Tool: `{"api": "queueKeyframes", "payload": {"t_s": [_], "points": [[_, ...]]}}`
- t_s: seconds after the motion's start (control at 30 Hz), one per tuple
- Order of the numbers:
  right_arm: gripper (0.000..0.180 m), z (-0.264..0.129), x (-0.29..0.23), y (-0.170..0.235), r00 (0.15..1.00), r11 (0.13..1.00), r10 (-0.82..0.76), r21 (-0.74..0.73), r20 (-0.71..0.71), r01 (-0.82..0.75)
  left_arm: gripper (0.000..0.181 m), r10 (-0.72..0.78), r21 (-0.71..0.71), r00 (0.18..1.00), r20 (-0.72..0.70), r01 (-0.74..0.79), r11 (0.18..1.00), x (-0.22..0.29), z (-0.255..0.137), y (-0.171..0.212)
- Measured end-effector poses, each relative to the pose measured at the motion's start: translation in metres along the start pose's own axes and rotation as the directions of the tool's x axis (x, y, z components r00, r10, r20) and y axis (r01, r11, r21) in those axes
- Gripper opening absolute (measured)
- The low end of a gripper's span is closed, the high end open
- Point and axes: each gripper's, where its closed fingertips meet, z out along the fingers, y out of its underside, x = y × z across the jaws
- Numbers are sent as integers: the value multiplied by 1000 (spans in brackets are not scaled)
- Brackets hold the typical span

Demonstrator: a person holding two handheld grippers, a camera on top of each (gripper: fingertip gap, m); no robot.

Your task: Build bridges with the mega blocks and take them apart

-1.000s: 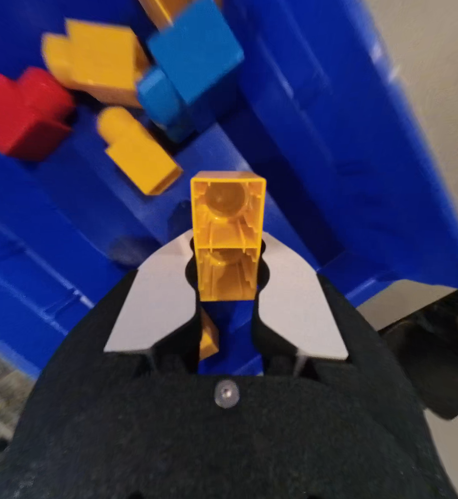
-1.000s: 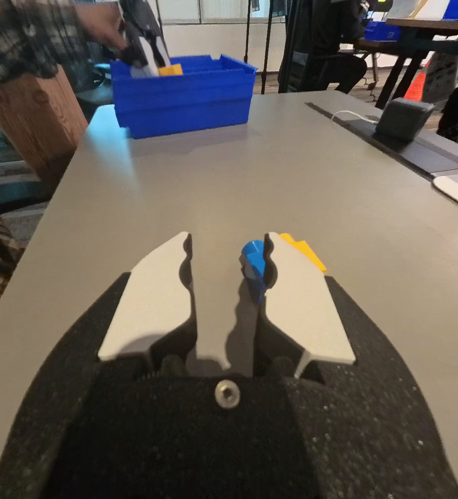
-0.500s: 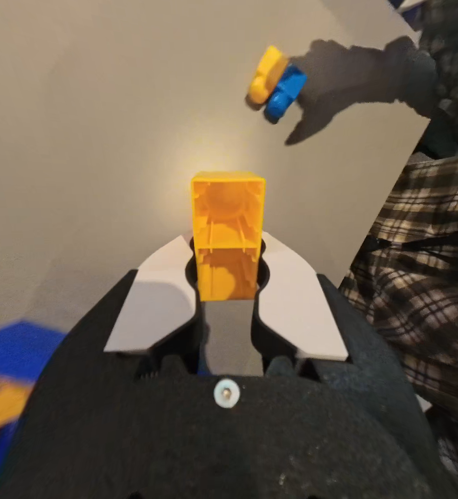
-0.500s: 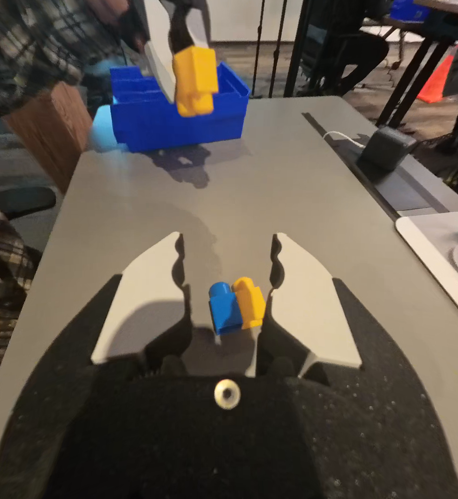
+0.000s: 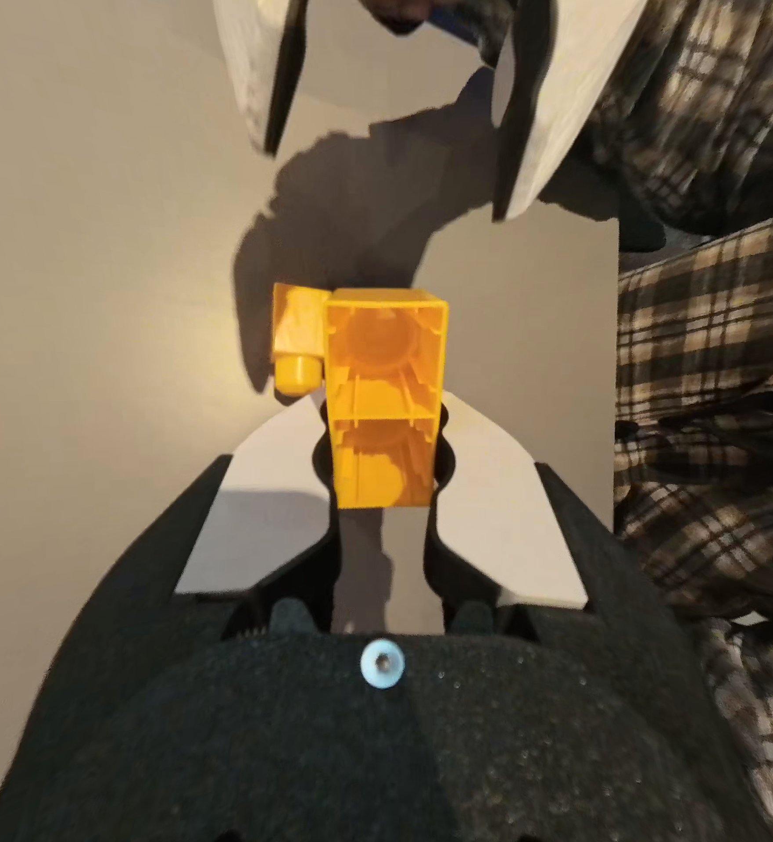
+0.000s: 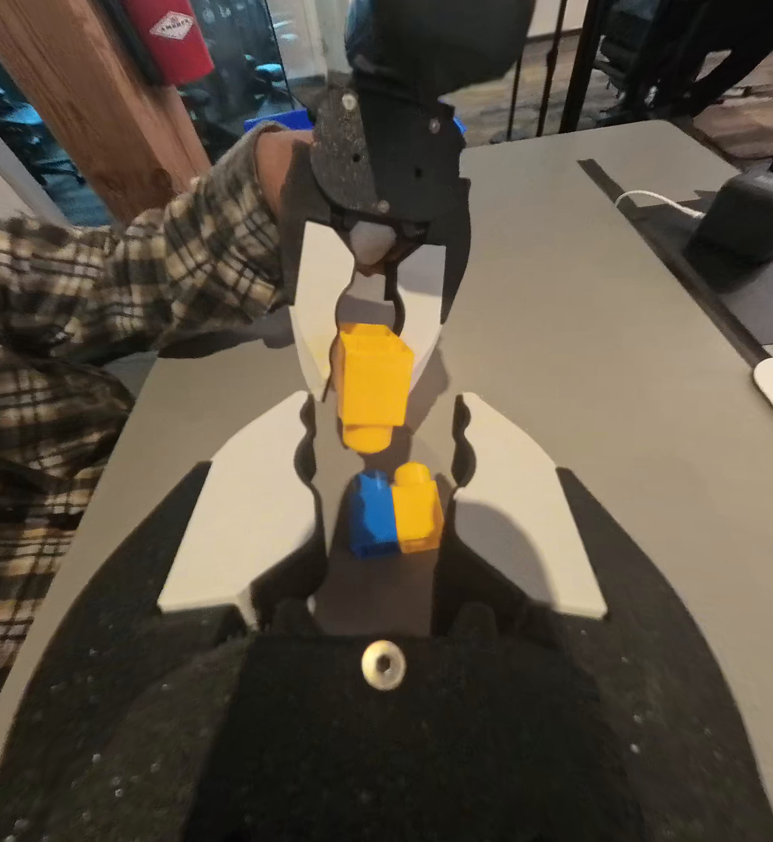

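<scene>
Blue block — hidden from left wrist view

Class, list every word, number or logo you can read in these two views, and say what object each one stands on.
Red object on the wooden post: a white diamond label bearing writing, small and blurred; not transcribed here.
Held yellow block, blue block, table: no writing visible.
Left wrist view: none.
</scene>
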Motion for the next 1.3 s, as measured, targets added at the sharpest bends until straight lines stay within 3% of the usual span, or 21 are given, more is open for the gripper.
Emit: {"api": "queueKeyframes", "payload": {"t_s": [0.33, 0.37, 0.43, 0.53, 0.6, 0.67, 0.73, 0.83, 1.07, 1.3], "points": [[49, 31, -11, 10, 990, 996, 57, -79, 132, -47, 41, 37, 7, 999, -18, -37, 999, 10, 1, -6], [36, 32, -17, 10, 983, 995, 67, -84, 173, -53, 41, 43, 3, 999, -10, -43, 999, 10, 1, -6], [35, 31, -20, 11, 977, 990, 112, -110, 182, -93, 41, 51, 24, 999, -19, -51, 998, 12, -1, -8], [35, 24, -13, -1, 982, 991, 132, -38, 135, -128, 45, 35, 197, 999, 24, -40, 980, 3, -18, -30], [35, 12, -4, -22, 973, 972, 192, 111, 128, -207, 65, -5, 379, 1000, 2, 4, 926, 0, -43, -50], [35, -6, 5, -49, 951, 895, 260, 327, 168, -303, 63, -30, 574, 999, -26, 39, 818, -5, -74, -69], [35, -27, 15, -71, 918, 745, 309, 537, 248, -396, 61, -30, 737, 996, -80, 79, 672, -6, -102, -82], [35, -38, 25, -75, 884, 596, 344, 654, 316, -466, 61, -37, 845, 988, -150, 148, 515, -8, -125, -90], [35, -34, 25, -78, 853, 456, 358, 727, 379, -514, 69, -55, 888, 989, -139, 149, 435, -8, -122, -100], [35, -36, 22, -84, 843, 363, 354, 771, 405, -523, 58, -34, 906, 995, -97, 102, 412, 0, -118, -110]]}}
